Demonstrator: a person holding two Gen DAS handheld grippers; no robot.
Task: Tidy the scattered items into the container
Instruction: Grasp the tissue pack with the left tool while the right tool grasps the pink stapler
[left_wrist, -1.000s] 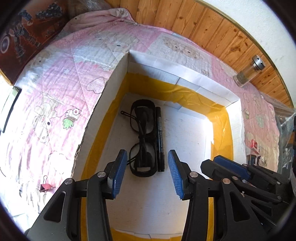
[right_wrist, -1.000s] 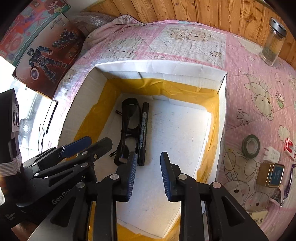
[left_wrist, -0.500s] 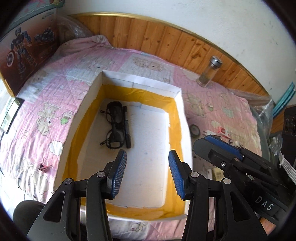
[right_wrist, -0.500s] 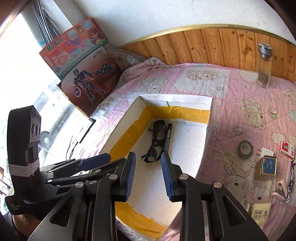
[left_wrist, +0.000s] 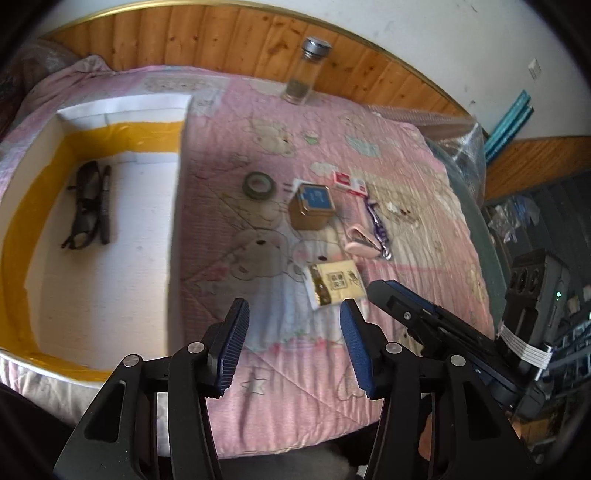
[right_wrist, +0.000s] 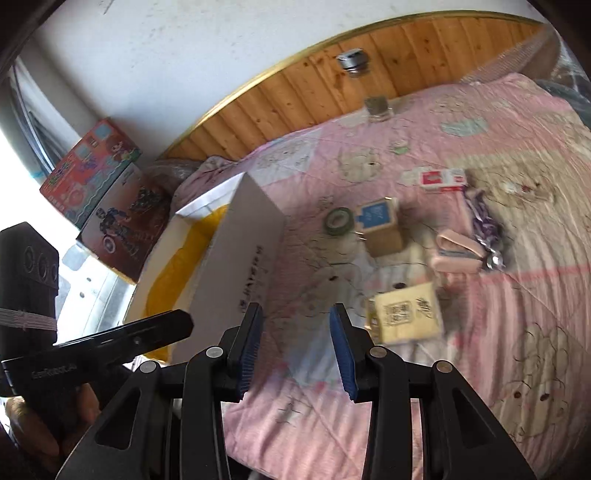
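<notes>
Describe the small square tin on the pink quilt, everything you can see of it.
The tin is a small, squarish metal box with gold-brown sides and a blue lid bearing faint pale print. It sits upright and closed on the pink quilt, outside the box, right of the tape roll and just in front of the red-and-white pack. No claw touches it.

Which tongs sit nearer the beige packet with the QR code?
Right, though only narrowly. The right tongs hover just short of the beige packet, jaws opening and empty. The left tongs hang beside them, also empty and opening, the packet slightly further ahead.
</notes>
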